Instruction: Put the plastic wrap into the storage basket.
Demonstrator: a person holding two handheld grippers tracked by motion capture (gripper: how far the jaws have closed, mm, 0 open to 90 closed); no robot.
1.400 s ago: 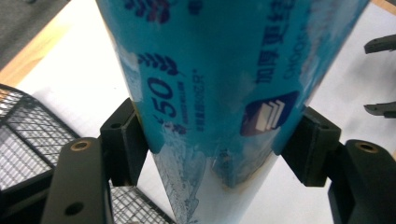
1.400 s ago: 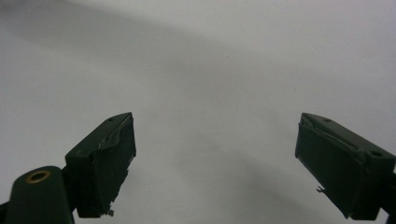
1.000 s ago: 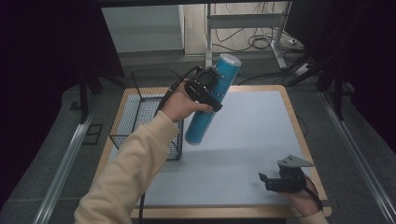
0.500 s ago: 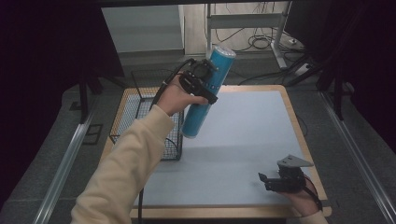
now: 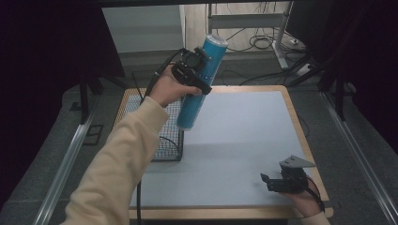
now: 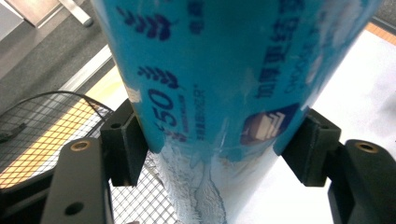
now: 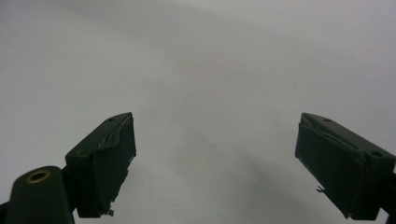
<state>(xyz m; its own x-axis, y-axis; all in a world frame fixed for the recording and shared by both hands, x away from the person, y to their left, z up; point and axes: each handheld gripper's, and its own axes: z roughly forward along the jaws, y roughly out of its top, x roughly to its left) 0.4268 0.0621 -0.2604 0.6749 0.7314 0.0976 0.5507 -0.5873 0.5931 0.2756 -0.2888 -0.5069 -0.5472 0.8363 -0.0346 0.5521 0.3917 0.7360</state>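
Note:
A tall blue cylindrical can (image 5: 199,84) with white print hangs tilted in the air, its top leaning away to the right, beside the right rim of a black wire basket (image 5: 166,140). My left gripper (image 5: 195,70) is shut on the can's upper half. In the left gripper view the can (image 6: 224,79) sits clamped between both pads, with the basket mesh (image 6: 51,130) below it to the left. My right gripper (image 5: 266,182) rests low at the table's front right, open with nothing between its fingers; its jaws stand wide apart over the bare white surface (image 7: 210,70).
The white tabletop (image 5: 244,136) has a wooden rim (image 5: 300,126). Beyond the far edge stand a metal frame and loose cables (image 5: 258,42) on the floor. A metal rail (image 5: 65,164) runs along the left side.
My left gripper has carried the can up and to the left, toward the basket. The right gripper has stayed where it was.

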